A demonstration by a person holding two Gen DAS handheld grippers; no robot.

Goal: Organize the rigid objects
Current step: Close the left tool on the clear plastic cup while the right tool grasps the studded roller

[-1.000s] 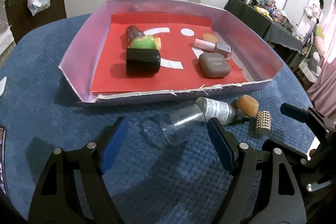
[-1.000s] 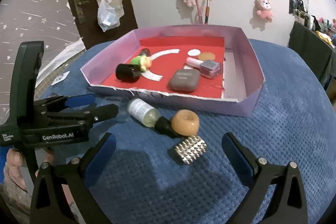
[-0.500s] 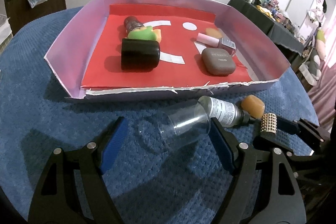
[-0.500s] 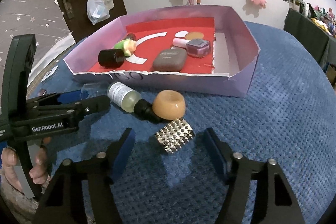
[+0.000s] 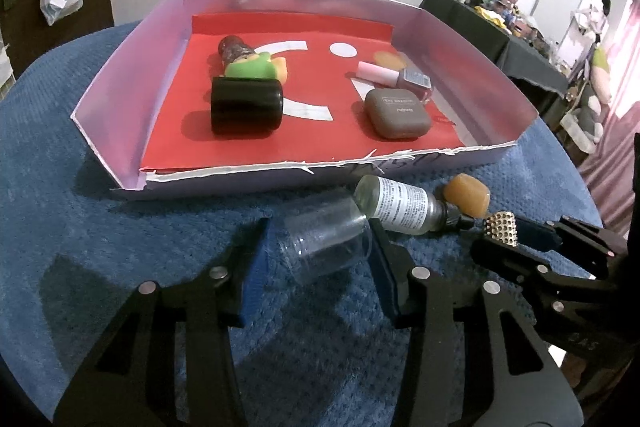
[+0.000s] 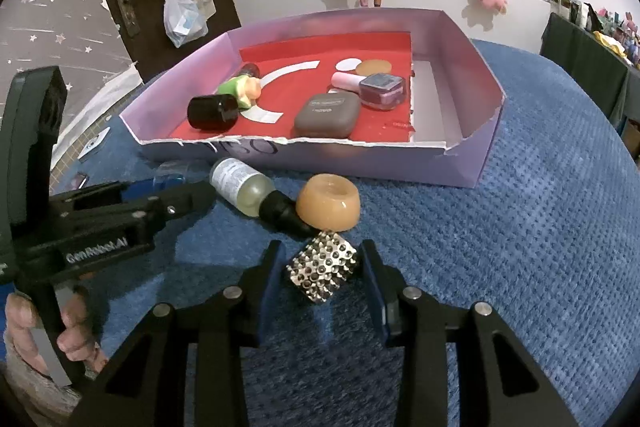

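Both grippers have just been closing: the right gripper [image 6: 320, 273] clamps the studded metal cylinder [image 6: 322, 271] between its fingers, the left gripper [image 5: 318, 259] brackets the clear cup [image 5: 324, 247], next a lift toward the tray [image 5: 460, 151] beyond the fingertips.

blue cloth [image 6: 540, 227] | tray [image 6: 360, 159], bottles [image 6: 244, 187], cup [image 6: 328, 201], studded roller [image 6: 322, 267]

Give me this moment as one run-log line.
left gripper: jaws just closing around clear cup | right gripper: shut on studded cylinder | tray: five items inside | both grasped items on blue cloth
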